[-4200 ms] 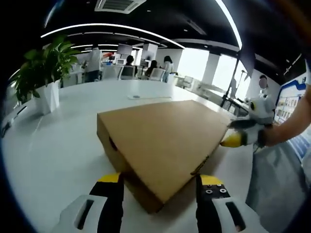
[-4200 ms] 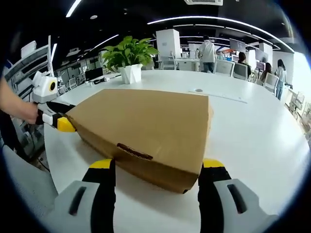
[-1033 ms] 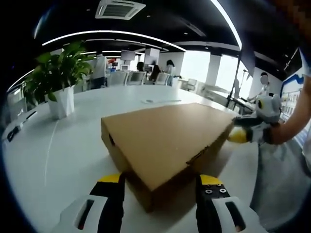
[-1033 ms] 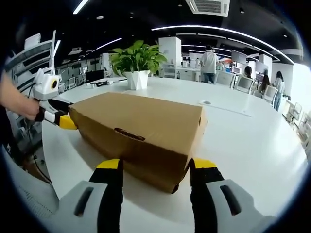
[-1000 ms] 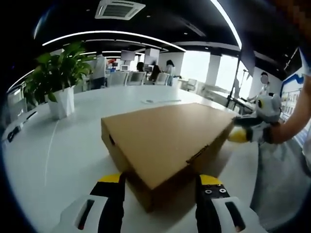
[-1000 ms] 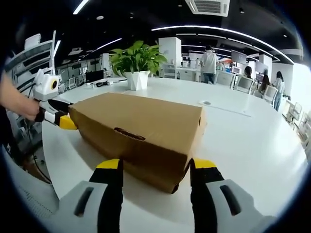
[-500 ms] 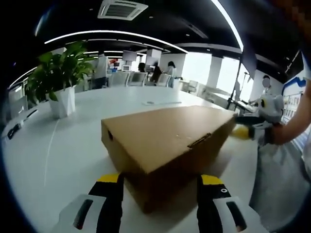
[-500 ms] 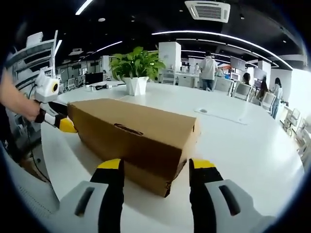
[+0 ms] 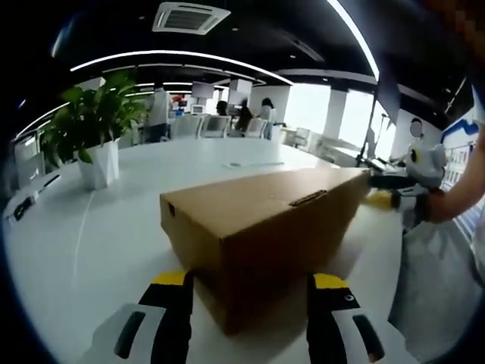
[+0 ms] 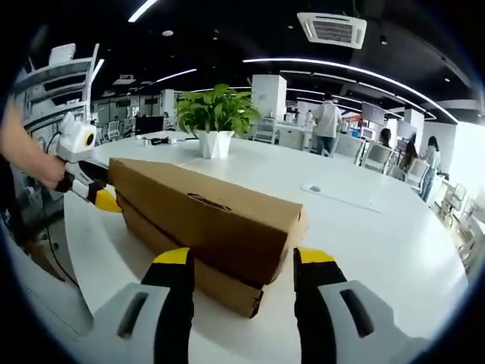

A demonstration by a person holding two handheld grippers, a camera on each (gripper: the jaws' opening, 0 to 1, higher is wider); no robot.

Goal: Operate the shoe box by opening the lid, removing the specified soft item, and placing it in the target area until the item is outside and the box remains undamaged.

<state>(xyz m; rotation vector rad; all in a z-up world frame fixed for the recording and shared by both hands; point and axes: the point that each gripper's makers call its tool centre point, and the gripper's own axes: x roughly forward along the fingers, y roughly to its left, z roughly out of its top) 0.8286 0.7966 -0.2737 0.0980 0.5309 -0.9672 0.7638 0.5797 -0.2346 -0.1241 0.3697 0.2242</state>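
While lid [image 10: 204, 199] sits raised off base w/ dark seam showing along side, shoe box [image 9: 258, 220] not yet fully open; soft item not seen, removal + placing left to do. Box: plain brown cardboard, slot handle in end, no visible damage, lying on white table [image 9: 98, 227]. Left gripper [image 9: 248, 282] spread wide, one jaw either side of near corner; right gripper [image 10: 235, 259] likewise wide at opposite end. Potted plant [image 10: 216, 117] well behind.
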